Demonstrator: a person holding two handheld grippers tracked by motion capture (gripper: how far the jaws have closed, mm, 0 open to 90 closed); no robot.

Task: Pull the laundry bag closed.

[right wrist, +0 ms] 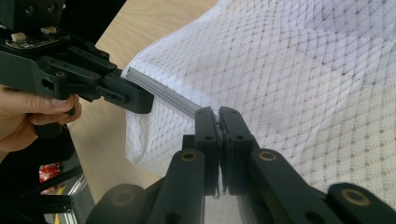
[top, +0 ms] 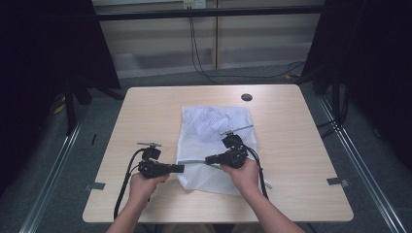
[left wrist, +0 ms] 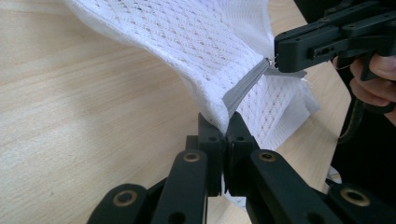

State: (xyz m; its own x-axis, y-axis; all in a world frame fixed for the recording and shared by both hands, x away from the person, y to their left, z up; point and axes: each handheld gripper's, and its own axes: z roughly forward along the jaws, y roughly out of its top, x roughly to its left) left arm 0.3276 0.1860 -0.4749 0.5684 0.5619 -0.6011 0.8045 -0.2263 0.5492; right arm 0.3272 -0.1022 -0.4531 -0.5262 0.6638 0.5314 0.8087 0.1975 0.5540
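Black jaws of left gripper [left wrist: 227,122] clamp the mesh laundry bag [top: 214,141] at its grey zipper [left wrist: 245,86] end; right gripper [right wrist: 218,113] pinches the zipper pull. Bag lies mid-table [top: 145,107]. Risk: pull slips out, or mesh snags if tension drops

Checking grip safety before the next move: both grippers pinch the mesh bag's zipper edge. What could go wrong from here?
1. The left gripper holds only a thin bit of mesh bag beside the grey zipper; it may slip out.
2. The right gripper grips a small metal zipper part; pulling could tear mesh.
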